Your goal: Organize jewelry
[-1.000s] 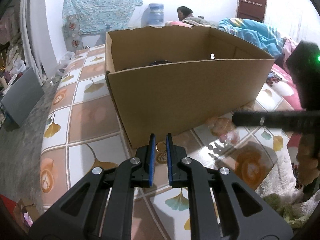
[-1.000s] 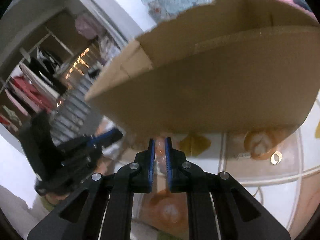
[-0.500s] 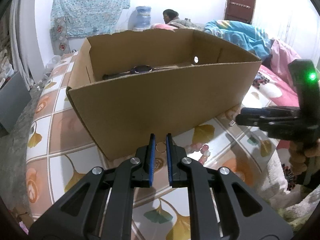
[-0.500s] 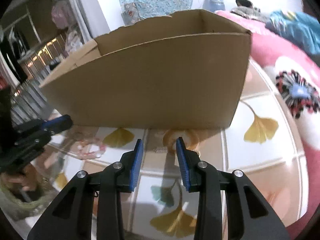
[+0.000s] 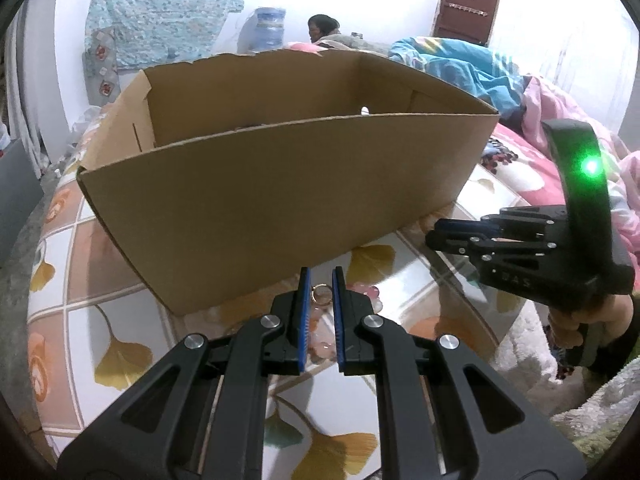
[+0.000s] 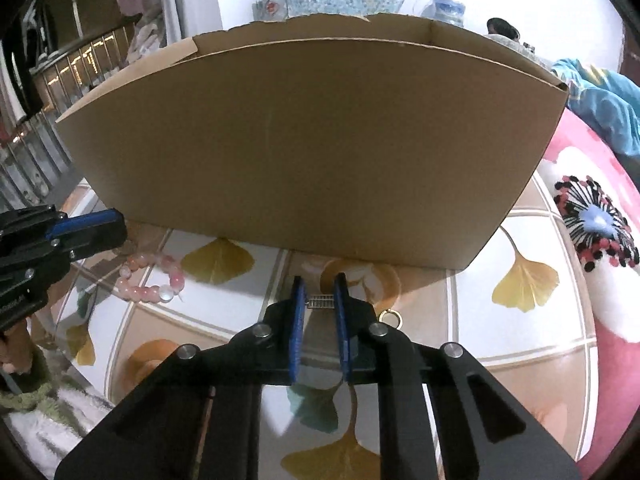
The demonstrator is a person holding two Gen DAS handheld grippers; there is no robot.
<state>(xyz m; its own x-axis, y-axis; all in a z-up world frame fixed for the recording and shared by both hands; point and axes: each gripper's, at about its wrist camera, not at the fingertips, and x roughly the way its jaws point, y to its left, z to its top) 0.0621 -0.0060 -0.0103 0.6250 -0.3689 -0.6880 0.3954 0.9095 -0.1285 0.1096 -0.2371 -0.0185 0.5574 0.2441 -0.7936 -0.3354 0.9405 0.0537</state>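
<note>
While a gold ring (image 5: 321,294) is pinched by the left gripper (image 5: 320,280), a small silver piece (image 6: 320,301) has just been closed on by the right gripper (image 6: 319,286).

The box (image 6: 304,140) is matt brown cardboard with a ragged torn top edge, and the tabletop (image 6: 472,320) around it is glossy and mirror-smooth. Beside the box lie a bracelet (image 6: 150,278) of glassy pink beads and a shiny gold metal ring (image 6: 391,317).
</note>
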